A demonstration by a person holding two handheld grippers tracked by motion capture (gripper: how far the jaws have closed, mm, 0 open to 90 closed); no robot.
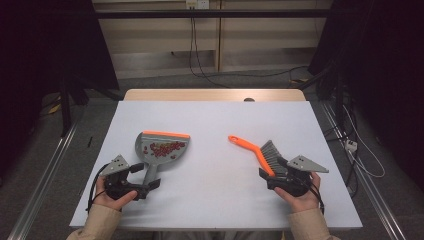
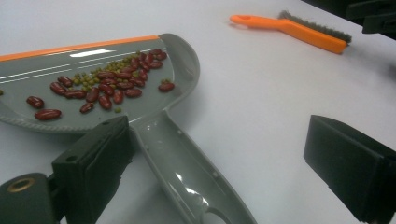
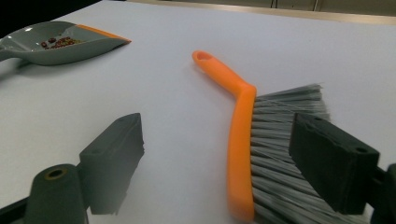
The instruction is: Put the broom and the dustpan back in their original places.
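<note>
Dustpan [image 2: 154, 116] handle between open left tongs [image 2: 224, 158]

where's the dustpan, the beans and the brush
dustpan [image 1: 148, 172], high view, on its grey handle
beans [image 2: 109, 86], left gripper view, on the red heap in the pan
brush [image 3: 239, 135], right gripper view, on its orange back

A fixed camera looked down from above the near edge of the white table [image 1: 215, 200], facing far. Two close cameras rode low on the grippers: the left faced the dustpan [image 2: 140, 100], the right the brush [image 3: 243, 154]. All three views shared dustpan and brush.
</note>
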